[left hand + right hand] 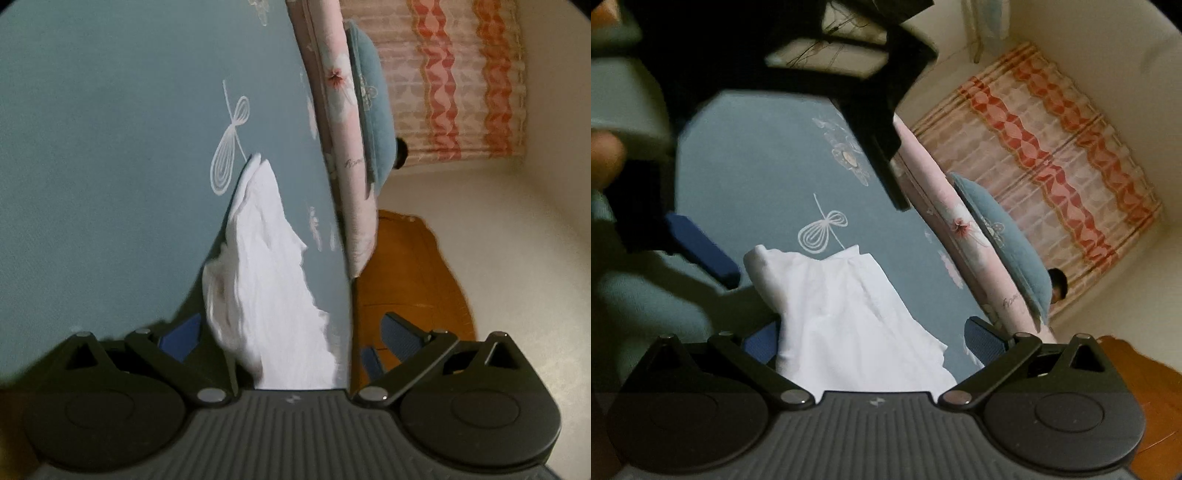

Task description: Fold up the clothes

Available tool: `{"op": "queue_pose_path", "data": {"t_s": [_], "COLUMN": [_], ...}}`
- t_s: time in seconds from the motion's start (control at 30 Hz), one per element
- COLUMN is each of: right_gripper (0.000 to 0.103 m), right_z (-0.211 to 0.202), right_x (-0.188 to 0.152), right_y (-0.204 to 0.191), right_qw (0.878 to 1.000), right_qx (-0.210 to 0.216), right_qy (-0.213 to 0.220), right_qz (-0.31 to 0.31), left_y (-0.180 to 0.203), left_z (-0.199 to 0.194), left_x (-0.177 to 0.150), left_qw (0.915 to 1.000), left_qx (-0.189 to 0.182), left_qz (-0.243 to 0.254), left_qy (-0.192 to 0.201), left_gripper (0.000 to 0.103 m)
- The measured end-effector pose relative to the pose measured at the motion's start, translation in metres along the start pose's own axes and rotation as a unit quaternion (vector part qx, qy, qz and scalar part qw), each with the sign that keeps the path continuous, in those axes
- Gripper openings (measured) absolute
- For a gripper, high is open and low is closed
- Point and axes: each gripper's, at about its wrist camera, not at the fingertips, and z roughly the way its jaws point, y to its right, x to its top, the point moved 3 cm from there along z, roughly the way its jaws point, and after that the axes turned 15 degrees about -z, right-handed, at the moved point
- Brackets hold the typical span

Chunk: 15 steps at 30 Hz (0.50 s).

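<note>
A white garment point(266, 280) lies crumpled on the teal bed sheet point(110, 147), which is printed with dragonflies. In the left wrist view it runs from the gripper's base up between the fingers. My left gripper point(290, 328) is open, its blue pads wide apart on either side of the cloth. The right wrist view shows the same white garment point(849, 314) spread on the sheet point(757, 166), with my right gripper point(873, 339) open astride its near edge. One blue pad point(701, 251) of the left gripper hangs above the cloth's left corner, and a hand point(604, 158) shows at the left edge.
A rolled pink floral quilt point(343, 147) and a teal pillow point(373, 110) lie along the far side of the bed. Behind them hangs a pink and orange curtain point(1052, 155). Brown wooden furniture point(406, 277) stands beside the bed against a cream wall.
</note>
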Motion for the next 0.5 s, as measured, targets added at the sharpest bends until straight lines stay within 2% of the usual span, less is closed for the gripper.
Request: {"op": "queue_pose_path", "data": {"t_s": [0.13,0.2,0.27,0.33,0.37,0.5], "right_gripper": [0.103,0.103,0.098,0.087,0.086,0.066], "right_z": [-0.003,-0.005,-0.004,-0.003,-0.001,0.013], "right_x": [0.001,-0.001,-0.003,-0.002,-0.001,0.007], "right_y": [0.003,0.003,-0.002,-0.008,-0.012,-0.023], "right_qw": [1.000,0.999,0.998,0.998,0.997,0.997], "right_qx": [0.015,0.030,0.054,0.069,0.072,0.078], "right_qy": [0.008,0.015,0.013,0.007,0.005,-0.006], "right_qz": [0.023,0.027,0.019,0.008,0.003,-0.013], "left_y": [0.009,0.010,0.012,0.013,0.015,0.023], "left_z": [0.020,0.022,0.020,0.016,0.015,0.014], "left_x": [0.005,0.005,0.005,0.005,0.004,0.003], "left_qw": [0.9993,0.9985,0.9980,0.9975,0.9972,0.9959], "left_qx": [0.005,-0.004,-0.017,-0.030,-0.033,-0.042], "left_qz": [0.006,0.007,0.004,0.002,0.004,0.014], "left_qy": [-0.037,-0.054,-0.061,-0.065,-0.067,-0.078], "left_gripper": [0.102,0.102,0.102,0.102,0.102,0.102]}}
